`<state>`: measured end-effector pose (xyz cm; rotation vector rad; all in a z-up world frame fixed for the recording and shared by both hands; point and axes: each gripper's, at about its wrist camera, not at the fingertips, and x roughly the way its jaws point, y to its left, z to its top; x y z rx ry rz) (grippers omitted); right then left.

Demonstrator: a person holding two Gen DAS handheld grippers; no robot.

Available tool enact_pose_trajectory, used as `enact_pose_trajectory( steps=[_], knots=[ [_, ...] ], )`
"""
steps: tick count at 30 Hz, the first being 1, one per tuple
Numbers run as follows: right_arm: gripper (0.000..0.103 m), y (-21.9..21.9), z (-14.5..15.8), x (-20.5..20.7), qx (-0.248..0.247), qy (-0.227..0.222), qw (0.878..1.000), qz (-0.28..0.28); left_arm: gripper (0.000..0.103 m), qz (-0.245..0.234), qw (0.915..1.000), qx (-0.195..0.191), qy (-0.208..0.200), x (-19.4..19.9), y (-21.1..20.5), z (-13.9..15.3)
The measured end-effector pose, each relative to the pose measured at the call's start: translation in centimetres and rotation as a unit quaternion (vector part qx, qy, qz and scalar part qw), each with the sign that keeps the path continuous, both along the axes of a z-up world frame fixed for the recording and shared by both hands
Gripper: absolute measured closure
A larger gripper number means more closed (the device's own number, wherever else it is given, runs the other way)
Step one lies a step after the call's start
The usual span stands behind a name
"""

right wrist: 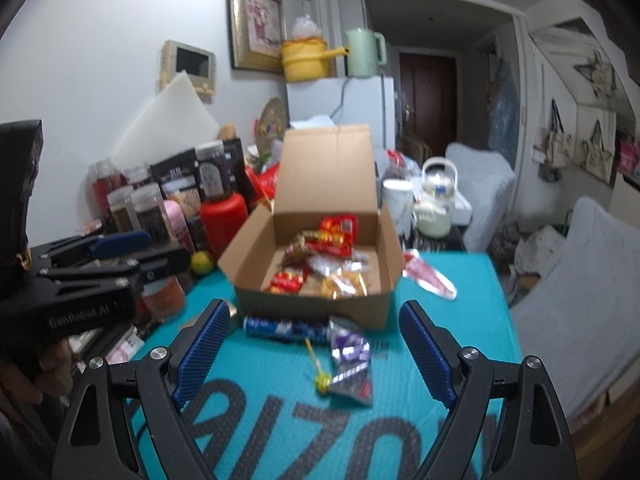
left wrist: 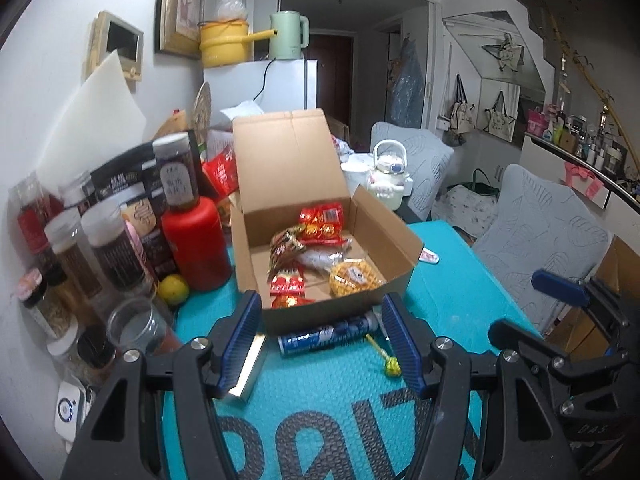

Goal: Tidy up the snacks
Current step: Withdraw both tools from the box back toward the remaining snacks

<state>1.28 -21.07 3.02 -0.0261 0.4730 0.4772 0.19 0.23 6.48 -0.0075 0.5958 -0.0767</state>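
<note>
l gripper (left wrist: pixel 320 344): hanging open, nothing btwn pads
r gripper (right wrist: pixel 316 356): gaping wide, empty
box (left wrist: pixel 400 272): sitting open w/ snacks (left wrist: pixel 320 226)
tube (left wrist: pixel 328 334): lying just in front of box

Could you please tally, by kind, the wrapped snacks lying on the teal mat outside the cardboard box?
Blue biscuit roll: 1
Lollipop: 1
Packets: 2 (purple packet, red-white packet)
Silvery bar: 1
Total: 5

A red bottle (left wrist: pixel 198 240) stands beside a lemon (left wrist: pixel 173 289).
</note>
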Motion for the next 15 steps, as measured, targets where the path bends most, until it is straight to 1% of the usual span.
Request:
enact_pose_trajectory(
  steps=[6, 8, 15],
  knots=[
    [0.015, 0.5, -2.9, 0.3, 0.01, 0.039, 0.999, 0.009, 0.041, -0.002, 0.9997, -0.013, 0.02, -0.3, 0.6, -1.9],
    [0.015, 1.0, -3.6, 0.3, 0.008, 0.045, 0.999, 0.012, 0.041, -0.002, 0.9996, -0.011, 0.028, -0.3, 0.8, -2.6],
    [0.015, 2.6, -6.4, 1.2, 0.011, 0.072, 0.997, 0.031, 0.041, 0.004, 0.9973, -0.009, 0.073, 0.7, 2.0, -5.9]
  ],
)
